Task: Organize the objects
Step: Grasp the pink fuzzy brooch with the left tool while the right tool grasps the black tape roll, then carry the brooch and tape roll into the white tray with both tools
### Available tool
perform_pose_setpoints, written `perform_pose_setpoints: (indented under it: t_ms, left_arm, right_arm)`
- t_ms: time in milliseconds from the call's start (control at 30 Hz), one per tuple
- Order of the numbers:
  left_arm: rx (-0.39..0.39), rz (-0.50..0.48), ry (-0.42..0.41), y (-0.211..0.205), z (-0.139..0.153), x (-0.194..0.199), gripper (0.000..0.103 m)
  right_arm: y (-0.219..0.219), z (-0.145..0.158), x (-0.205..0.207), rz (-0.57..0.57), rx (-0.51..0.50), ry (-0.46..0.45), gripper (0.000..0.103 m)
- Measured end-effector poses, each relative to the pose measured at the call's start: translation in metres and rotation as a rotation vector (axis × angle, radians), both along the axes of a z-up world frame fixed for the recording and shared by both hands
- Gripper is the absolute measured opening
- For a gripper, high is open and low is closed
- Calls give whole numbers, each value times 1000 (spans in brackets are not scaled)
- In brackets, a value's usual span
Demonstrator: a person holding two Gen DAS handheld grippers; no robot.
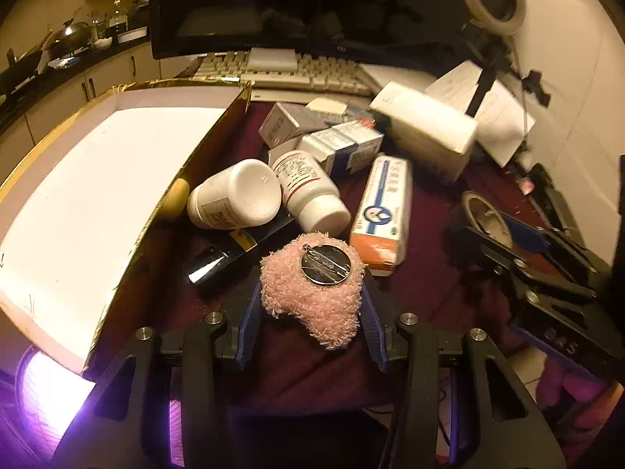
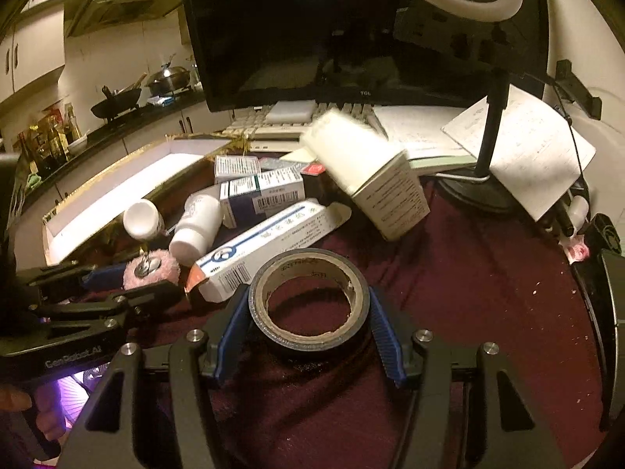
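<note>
My left gripper is shut on a pink fuzzy brooch with a round metal pin back, held above the dark red cloth; it also shows in the right wrist view. My right gripper is shut on a roll of dark tape, which also shows at the right of the left wrist view. An open white box with gold edges lies to the left of the left gripper. Two white pill bottles and several medicine cartons lie in a pile ahead.
A large white carton appears blurred above the pile. A keyboard and a dark monitor stand behind. A ring light stand and papers are at the right. A black object lies by the bottles.
</note>
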State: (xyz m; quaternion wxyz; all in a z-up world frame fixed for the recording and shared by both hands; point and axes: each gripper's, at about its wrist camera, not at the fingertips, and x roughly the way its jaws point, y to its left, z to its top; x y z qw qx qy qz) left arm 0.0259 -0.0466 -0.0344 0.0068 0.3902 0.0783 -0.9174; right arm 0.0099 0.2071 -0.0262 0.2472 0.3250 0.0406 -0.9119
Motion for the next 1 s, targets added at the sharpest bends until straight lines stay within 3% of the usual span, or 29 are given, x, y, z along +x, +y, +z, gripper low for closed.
perform_pose_setpoints:
  t_ms: [200, 400, 600, 1000]
  left_arm:
    - [15, -25, 71, 1, 20, 18, 46]
    - [36, -8, 100, -7, 31, 26, 46]
    - [44, 1, 124, -13, 38, 35, 46]
    - [43, 144, 169, -71, 57, 53, 46]
  right_arm:
    - [3, 8, 1, 0, -38, 4, 59]
    - [13, 17, 1, 9, -139, -14, 59]
    - [9, 31, 19, -16, -83, 101, 59]
    - [-17, 43, 27, 73, -74, 117, 59]
